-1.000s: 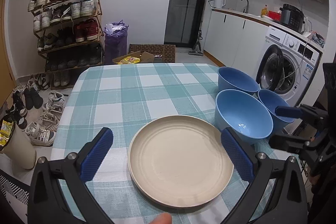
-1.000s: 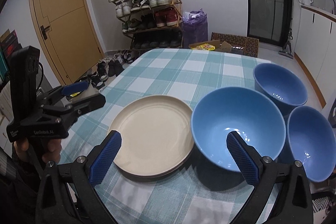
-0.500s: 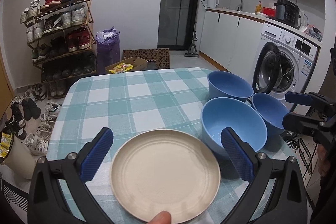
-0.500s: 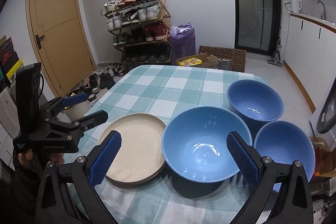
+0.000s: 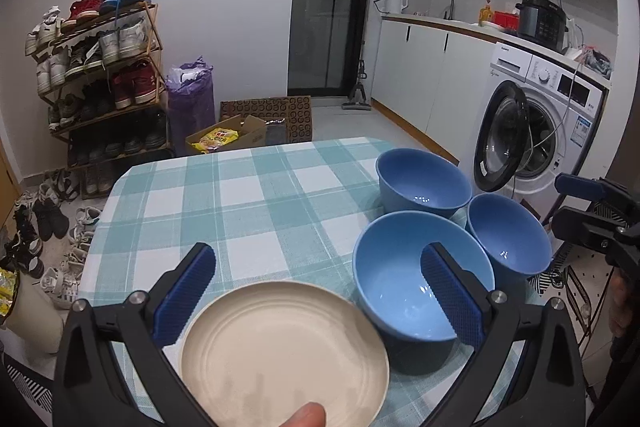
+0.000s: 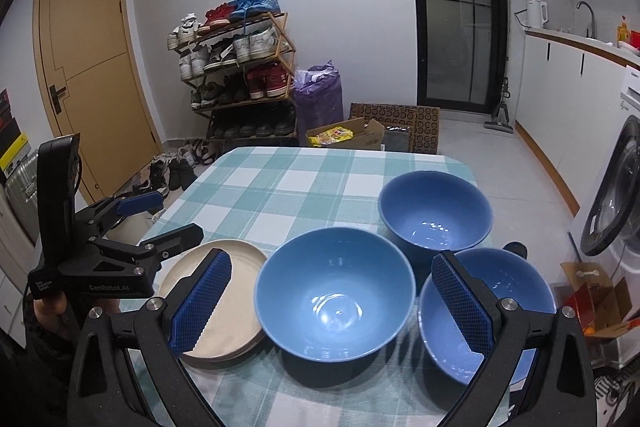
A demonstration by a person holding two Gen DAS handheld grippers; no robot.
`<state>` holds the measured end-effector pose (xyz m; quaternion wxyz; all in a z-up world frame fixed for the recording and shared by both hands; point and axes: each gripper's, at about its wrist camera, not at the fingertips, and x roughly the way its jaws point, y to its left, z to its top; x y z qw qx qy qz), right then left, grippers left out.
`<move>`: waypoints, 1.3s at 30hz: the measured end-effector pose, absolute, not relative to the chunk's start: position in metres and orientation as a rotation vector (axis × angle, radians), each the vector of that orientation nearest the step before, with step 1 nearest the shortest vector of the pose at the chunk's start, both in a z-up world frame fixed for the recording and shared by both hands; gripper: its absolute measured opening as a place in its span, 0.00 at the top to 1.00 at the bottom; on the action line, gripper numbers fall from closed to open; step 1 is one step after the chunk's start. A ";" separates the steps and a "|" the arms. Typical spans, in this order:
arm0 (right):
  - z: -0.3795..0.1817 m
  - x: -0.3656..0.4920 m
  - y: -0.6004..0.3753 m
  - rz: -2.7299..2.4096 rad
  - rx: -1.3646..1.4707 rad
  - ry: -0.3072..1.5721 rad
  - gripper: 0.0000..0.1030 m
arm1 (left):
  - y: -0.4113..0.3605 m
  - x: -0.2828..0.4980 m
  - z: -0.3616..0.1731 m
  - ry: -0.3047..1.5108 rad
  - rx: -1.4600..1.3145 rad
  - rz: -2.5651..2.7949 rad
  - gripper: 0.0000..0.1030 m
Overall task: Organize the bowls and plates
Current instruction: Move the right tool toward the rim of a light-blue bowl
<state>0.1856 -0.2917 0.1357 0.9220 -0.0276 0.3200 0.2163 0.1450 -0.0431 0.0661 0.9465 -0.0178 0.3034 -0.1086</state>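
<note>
A stack of cream plates [image 5: 284,351] [image 6: 224,303] lies at the near left of the checked table [image 5: 248,203]. Three blue bowls stand to its right: a large one [image 5: 404,291] [image 6: 336,295] beside the plates, a far one [image 5: 422,183] [image 6: 434,215] and a near right one [image 5: 508,235] [image 6: 500,303]. My left gripper [image 5: 320,291] is open and empty above the plates' far edge; it also shows in the right wrist view [image 6: 160,223]. My right gripper [image 6: 332,303] is open and empty above the large bowl; it also shows in the left wrist view [image 5: 580,203].
A shoe rack [image 5: 100,75] [image 6: 240,75], loose shoes, a purple bag [image 5: 190,103] and a cardboard box [image 5: 232,137] stand on the floor beyond the table. A washing machine [image 5: 536,131] with its door open and a kitchen counter are on the right. A wooden door [image 6: 88,67] is at the left.
Both grippers have pulled back and risen from the table, so plates and bowls look lower and farther off. Nothing on the table has moved. Both stay open.
</note>
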 end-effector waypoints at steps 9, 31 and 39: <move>0.141 0.201 -0.323 0.383 -0.023 0.661 0.01 | -0.064 0.164 0.080 0.589 -0.017 -0.236 0.00; 0.148 0.253 -0.376 0.294 0.030 0.691 0.01 | -0.097 0.225 0.075 0.646 -0.018 -0.270 0.00; 0.135 0.283 -0.390 0.259 0.054 0.732 0.01 | -0.109 0.253 0.067 0.688 -0.027 -0.289 0.00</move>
